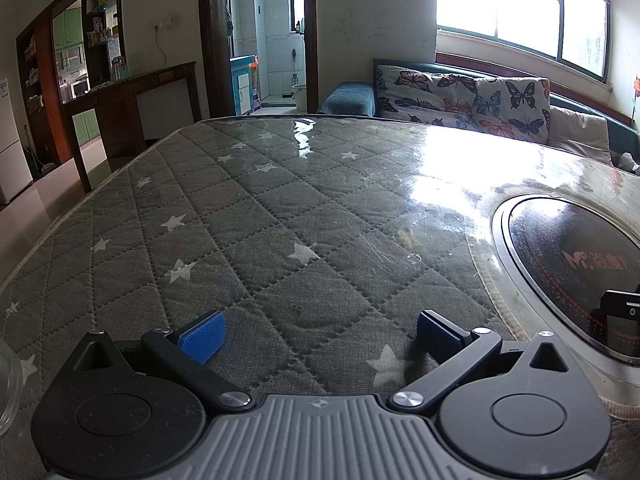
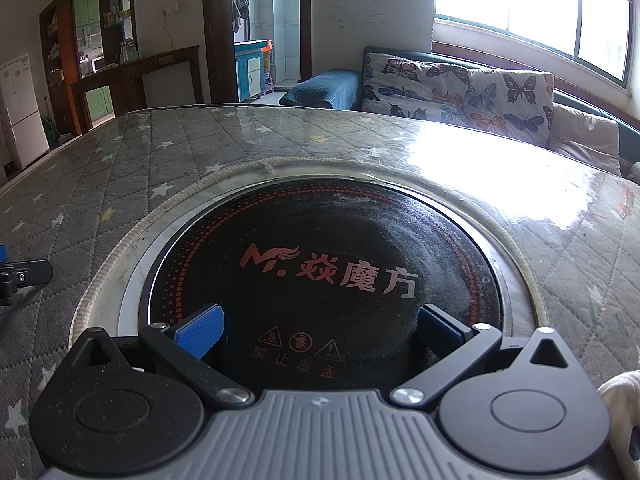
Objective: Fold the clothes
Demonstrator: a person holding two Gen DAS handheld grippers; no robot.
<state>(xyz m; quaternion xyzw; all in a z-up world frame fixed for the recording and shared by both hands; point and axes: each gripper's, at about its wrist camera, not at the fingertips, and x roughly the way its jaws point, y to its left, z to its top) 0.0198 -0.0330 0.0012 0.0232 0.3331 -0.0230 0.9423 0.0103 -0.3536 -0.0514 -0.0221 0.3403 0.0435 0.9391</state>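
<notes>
My left gripper (image 1: 320, 338) is open and empty, low over a grey quilted star-pattern table cover (image 1: 248, 216) under clear plastic. My right gripper (image 2: 320, 332) is open and empty, just above a round black heater plate (image 2: 328, 264) set in the table. A pale cloth edge (image 2: 620, 420) shows at the lower right corner of the right wrist view; I cannot tell what garment it is. The left gripper's finger (image 2: 24, 274) shows at the left edge of the right wrist view. The right gripper (image 1: 620, 312) shows at the right edge of the left wrist view.
The heater plate (image 1: 568, 264) lies right of my left gripper. A butterfly-print sofa (image 1: 464, 98) stands behind the table. A dark wooden counter (image 1: 132, 92) and a doorway (image 1: 264, 36) are at the back left. A glass rim (image 1: 8, 392) sits at the left edge.
</notes>
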